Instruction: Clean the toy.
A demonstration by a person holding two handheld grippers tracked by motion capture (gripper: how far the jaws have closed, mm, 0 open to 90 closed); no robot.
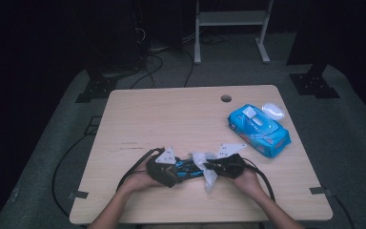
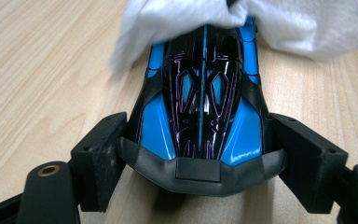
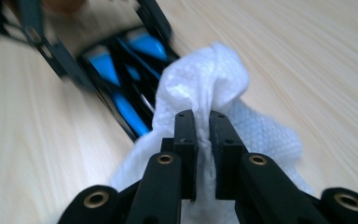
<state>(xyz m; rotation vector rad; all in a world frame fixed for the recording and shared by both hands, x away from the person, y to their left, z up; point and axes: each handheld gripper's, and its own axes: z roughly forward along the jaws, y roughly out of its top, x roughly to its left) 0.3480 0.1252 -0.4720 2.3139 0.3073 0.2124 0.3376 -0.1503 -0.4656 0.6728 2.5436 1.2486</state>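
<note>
— Forearms come in nearest us at six o'clock in the high view, both meeting near the desk's [image 1: 138,114] front edge.

— Right. Our left gripper [image 2: 200,158] clamps the toy car [image 2: 200,107] by its sides, so we judge it is braced flat on the desk for cleaning.

— And our right gripper [image 3: 204,140] is pinched tight on the white wipe [image 3: 205,79], bunched between its jaws, draped over the car's far end at twelve o'clock in the left gripper view.

— That grip lets us rub the bodywork, we think.

— Where did the wipe come from?

— Probably the blue pack [image 1: 258,130] lying open at two o'clock from the car, well apart.
</note>
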